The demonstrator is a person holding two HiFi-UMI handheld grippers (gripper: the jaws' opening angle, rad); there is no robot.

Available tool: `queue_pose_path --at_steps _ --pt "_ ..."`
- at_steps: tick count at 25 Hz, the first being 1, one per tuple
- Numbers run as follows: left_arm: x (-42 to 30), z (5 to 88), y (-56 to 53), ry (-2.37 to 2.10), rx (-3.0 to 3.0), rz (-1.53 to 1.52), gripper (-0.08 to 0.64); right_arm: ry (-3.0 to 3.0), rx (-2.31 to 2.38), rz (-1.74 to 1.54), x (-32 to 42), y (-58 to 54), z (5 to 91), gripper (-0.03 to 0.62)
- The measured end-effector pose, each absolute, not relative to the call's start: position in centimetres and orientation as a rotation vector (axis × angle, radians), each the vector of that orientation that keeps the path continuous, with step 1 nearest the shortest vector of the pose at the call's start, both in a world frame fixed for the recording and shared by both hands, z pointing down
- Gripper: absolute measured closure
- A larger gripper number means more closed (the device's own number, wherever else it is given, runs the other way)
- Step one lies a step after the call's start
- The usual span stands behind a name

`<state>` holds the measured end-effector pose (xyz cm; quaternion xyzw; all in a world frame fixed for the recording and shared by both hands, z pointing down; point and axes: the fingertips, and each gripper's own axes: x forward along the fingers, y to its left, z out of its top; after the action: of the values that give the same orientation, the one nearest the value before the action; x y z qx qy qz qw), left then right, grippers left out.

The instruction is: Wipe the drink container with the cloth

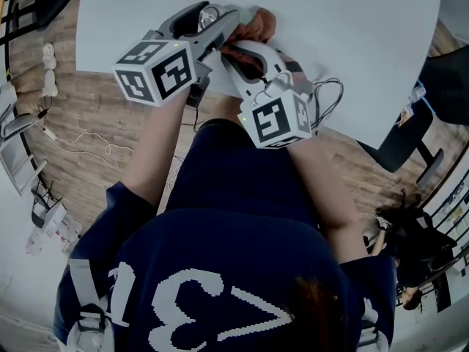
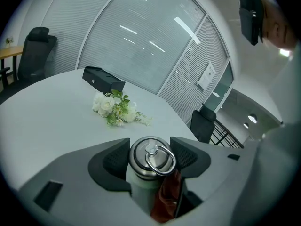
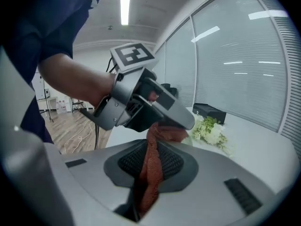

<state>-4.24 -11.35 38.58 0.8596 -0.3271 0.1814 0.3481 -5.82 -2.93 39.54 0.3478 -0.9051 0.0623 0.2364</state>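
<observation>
Left tongs (image 2: 151, 155) grip bottle (image 2: 141, 192), right tongs (image 3: 150, 166) cloth (image 3: 162, 132)

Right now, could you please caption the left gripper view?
Left tongs grip a steel-lidded bottle, red cloth alongside, flowers on the table.

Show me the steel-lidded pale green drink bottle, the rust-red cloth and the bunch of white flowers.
Steel-lidded pale green drink bottle (image 2: 151, 157), left gripper view, on its steel lid.
Rust-red cloth (image 3: 151, 172), right gripper view, on its narrow middle part.
Bunch of white flowers (image 2: 107, 105), left gripper view, on a white bloom.
</observation>
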Motion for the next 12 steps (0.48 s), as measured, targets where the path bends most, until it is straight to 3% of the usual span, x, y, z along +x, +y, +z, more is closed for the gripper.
queue_pose_path --at_steps 6,12 --pt "-4.2 38.5 -11.3 -0.848 2.235 0.478 0.287 -2.306 0.899 0.351 -3.8 -0.7 46.7 0.518" --pt "-4.0 38.4 -11.2 -0.855 2.253 0.504 0.287 -2.389 0.866 0.317 -6.6 -1.8 43.8 0.518"
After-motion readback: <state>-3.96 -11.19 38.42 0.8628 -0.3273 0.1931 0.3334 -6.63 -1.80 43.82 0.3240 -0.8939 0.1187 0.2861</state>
